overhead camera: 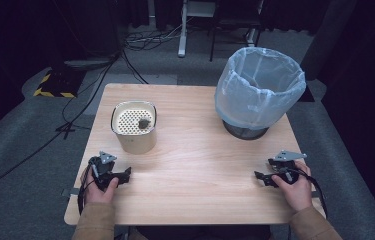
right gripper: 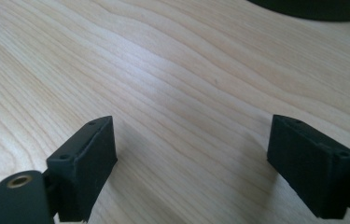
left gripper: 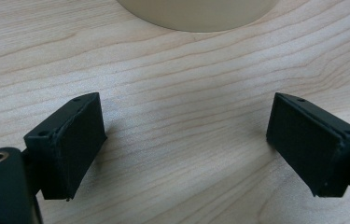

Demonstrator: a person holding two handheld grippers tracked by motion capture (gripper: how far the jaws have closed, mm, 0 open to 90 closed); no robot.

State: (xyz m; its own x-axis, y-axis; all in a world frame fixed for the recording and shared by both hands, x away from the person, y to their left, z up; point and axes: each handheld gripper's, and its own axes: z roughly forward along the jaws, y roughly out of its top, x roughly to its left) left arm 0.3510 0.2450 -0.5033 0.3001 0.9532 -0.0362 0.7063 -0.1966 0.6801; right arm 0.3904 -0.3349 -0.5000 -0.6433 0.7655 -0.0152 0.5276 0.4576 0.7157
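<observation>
On the table, near edge: both grippers rest low on the wood, one at each front corner.
Left gripper (overhead camera: 123, 176): jaws spread wide with nothing between them, pointing toward the cream canister just ahead.
Right gripper (overhead camera: 262, 177): jaws wide apart, empty, bare wood between the pads.
Cream canister (overhead camera: 134, 127): upright at left-centre; its perforated insert carries a small dark clump (overhead camera: 144, 123), likely the thing to be emptied out.
Lined bin (overhead camera: 259, 90): stands at the far right corner, bag folded over its rim, mouth open to receive waste.
Open room: broad bare wood between canister and bin.
Table (overhead camera: 200, 170): both hands sit close to its front edge.
</observation>
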